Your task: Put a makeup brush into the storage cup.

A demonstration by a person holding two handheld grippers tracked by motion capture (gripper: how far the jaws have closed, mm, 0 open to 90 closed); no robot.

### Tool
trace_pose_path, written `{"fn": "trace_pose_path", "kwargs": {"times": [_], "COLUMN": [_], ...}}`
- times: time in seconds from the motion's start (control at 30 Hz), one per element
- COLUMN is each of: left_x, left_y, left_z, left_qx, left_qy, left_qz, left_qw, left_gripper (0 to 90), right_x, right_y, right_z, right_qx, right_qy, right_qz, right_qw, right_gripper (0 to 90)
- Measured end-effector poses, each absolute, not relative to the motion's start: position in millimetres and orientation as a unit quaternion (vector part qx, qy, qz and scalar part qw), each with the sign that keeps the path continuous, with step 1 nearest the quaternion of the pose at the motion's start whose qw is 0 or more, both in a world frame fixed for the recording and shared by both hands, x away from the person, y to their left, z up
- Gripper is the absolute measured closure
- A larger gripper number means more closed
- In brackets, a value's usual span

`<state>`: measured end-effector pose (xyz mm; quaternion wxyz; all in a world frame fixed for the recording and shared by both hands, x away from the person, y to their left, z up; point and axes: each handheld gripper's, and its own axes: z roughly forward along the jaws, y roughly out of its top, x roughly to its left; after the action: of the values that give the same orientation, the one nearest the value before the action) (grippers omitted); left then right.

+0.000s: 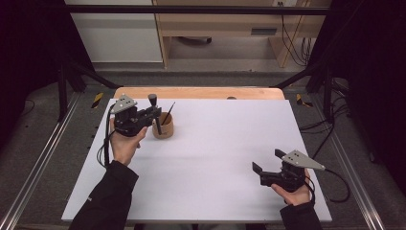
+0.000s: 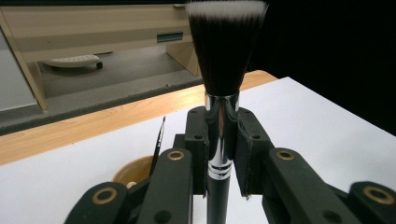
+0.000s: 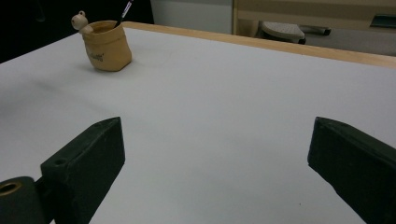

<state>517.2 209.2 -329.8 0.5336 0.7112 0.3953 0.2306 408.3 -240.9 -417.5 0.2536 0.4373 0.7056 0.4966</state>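
The left gripper (image 1: 154,114) has its black jaws clamped on a makeup brush (image 2: 225,60), gripping the shiny chrome ferrule just above the slim black handle; the brush stands upright, its dense dark bristles flaring outward to a flat, white-tipped top. Just beside this gripper sits a small tan cup (image 1: 163,126), soft-sided and round like a pouch, with a thin dark stick leaning out of it and a little pale bear figure (image 3: 82,21) perched on its rim. The cup rests on the smooth matte white surface (image 1: 210,143), which has a light wooden edge beyond the cup. Well apart from the cup, the right gripper (image 1: 266,164) hangs low over the surface with its blocky jaws wide apart, nothing between them.
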Motion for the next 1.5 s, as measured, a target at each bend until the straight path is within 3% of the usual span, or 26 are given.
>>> {"fn": "trace_pose_path", "kwargs": {"times": [0.83, 1.5], "left_x": [550, 577], "left_y": [201, 198], "left_z": [-326, -345], "left_qx": [0.706, 0.707], "left_qy": [0.406, 0.423], "left_qz": [0.247, 0.258], "left_qw": [0.525, 0.505], "left_gripper": [77.0, 77.0], "right_x": [408, 409], "right_y": [-241, -240], "right_z": [-418, -419], "right_qx": [0.437, 0.434], "right_qy": [0.706, 0.709], "right_qz": [0.497, 0.495], "right_qw": [0.254, 0.253], "right_gripper": [4.4, 4.4]}}
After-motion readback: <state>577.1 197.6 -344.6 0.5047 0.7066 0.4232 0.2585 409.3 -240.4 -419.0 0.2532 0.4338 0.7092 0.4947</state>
